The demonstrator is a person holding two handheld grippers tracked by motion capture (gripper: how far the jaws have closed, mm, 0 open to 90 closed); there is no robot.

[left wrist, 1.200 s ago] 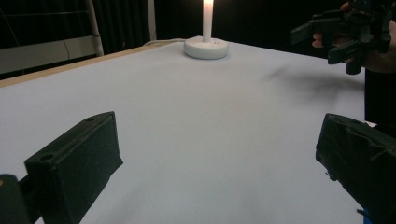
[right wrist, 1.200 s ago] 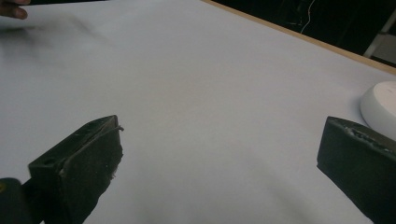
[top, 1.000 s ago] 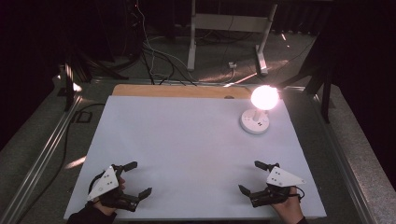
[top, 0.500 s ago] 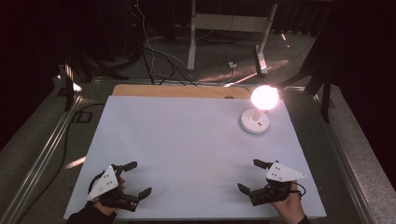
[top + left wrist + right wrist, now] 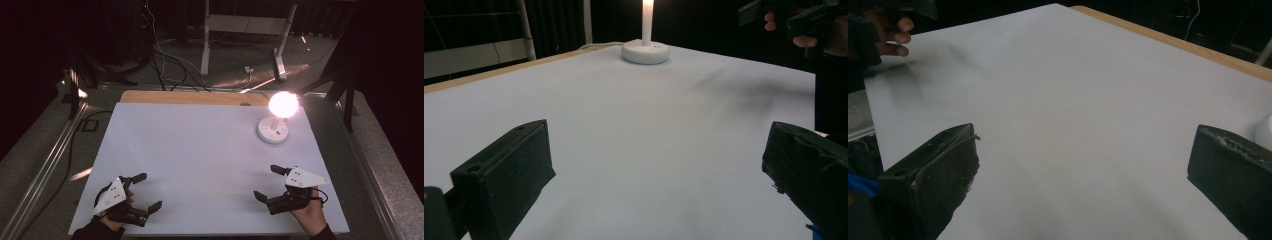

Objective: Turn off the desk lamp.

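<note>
Two tools over a white table, lamp lit.
Left tool (image 5: 148, 191) and right tool (image 5: 267, 182) both spread, empty; lamp (image 5: 274, 129) far right, no legible writing.

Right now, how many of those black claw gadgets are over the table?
2. The left gripper is at the near left corner of the white sheet; the right gripper is at the near right, nearer the glowing lamp. Both have open fingers.
</note>
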